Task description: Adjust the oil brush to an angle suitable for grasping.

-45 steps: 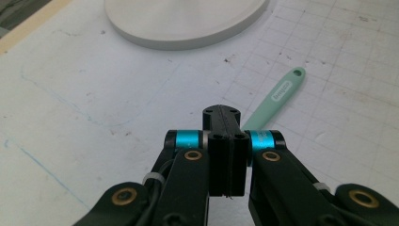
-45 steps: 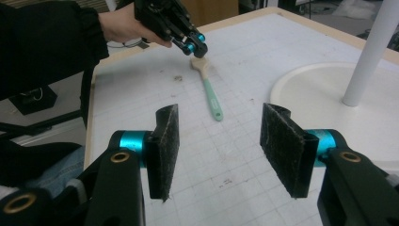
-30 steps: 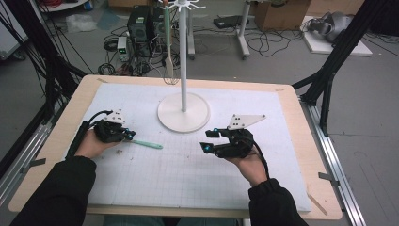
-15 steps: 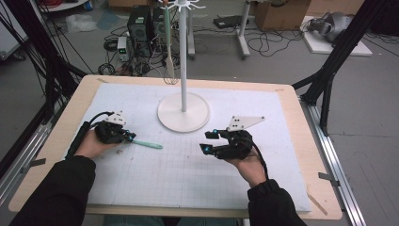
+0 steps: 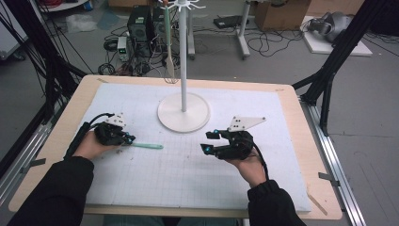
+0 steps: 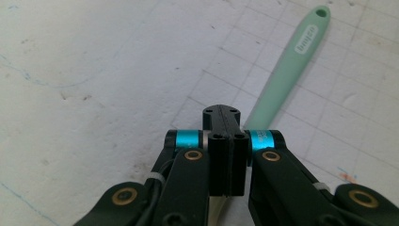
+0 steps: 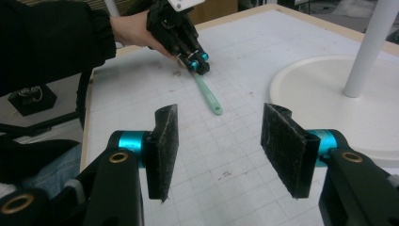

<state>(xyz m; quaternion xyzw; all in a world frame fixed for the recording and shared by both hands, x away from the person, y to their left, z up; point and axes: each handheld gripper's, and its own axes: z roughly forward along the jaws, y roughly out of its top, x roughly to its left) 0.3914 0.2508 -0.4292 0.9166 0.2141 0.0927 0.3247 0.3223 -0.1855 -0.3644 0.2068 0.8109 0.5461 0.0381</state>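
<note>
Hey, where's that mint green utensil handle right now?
In the high view the green handle lies flat on the white mat, left of centre, one end at the left gripper, below-left of the stand's round base.

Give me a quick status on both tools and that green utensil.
Left tool shut on the mint-green plastic utensil, which lies flat on the white grid mat. Right tool open, empty, above the mat. White round-based stand behind, apart from both.

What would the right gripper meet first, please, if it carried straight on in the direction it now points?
Probably the left gripper, which is shut on the green utensil on the mat; the right gripper, jaws open, faces it, though depth is hard to judge.
</note>
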